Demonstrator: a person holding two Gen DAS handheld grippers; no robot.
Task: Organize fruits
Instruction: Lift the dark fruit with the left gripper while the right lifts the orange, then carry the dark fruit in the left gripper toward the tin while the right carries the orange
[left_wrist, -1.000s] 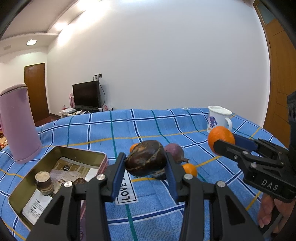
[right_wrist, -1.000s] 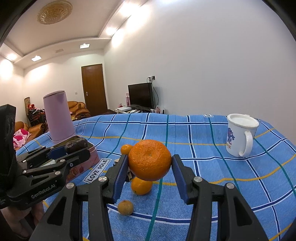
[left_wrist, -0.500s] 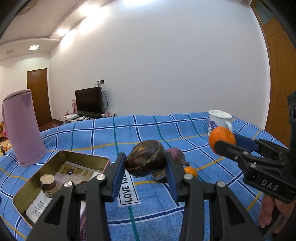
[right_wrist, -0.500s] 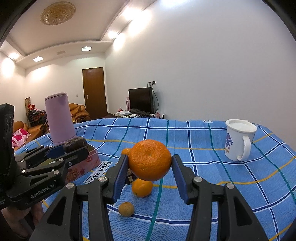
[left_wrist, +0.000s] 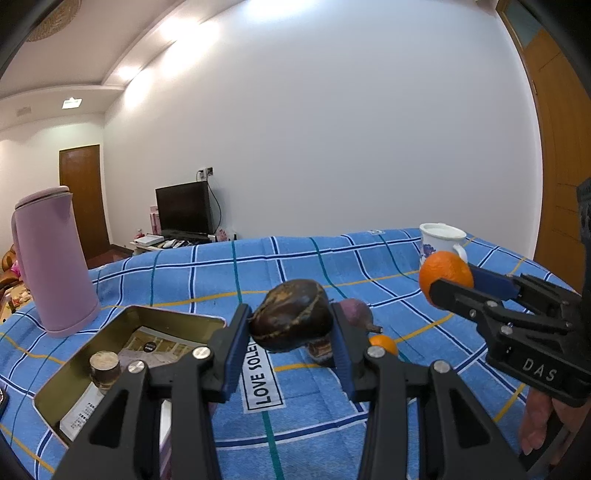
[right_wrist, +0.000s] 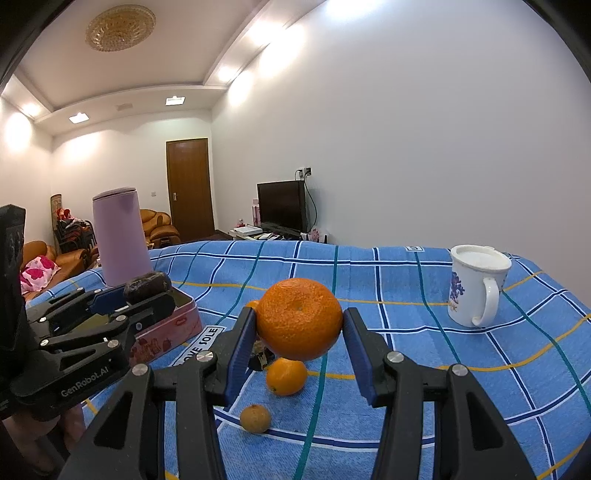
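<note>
My left gripper (left_wrist: 290, 325) is shut on a dark brown wrinkled fruit (left_wrist: 291, 319), held above the blue checked cloth beside the open tin (left_wrist: 74, 373). My right gripper (right_wrist: 299, 328) is shut on a large orange (right_wrist: 299, 318), held above the cloth; it also shows in the left wrist view (left_wrist: 445, 275). On the cloth below lie a small orange (right_wrist: 286, 376), a small tan round fruit (right_wrist: 255, 418), a purple fruit (left_wrist: 356, 314) and another dark fruit (left_wrist: 319, 345), partly hidden.
The tin holds a small brown cylinder (left_wrist: 104, 369) and printed paper. A tall pink jug (left_wrist: 51, 258) stands behind the tin at the left. A white mug (right_wrist: 476, 290) stands at the right. A "LOVE SOLE" label (left_wrist: 262, 376) lies on the cloth.
Both grippers have risen a little with their fruits still held; the cloth and tin sit lower in view. Nothing was let go.
</note>
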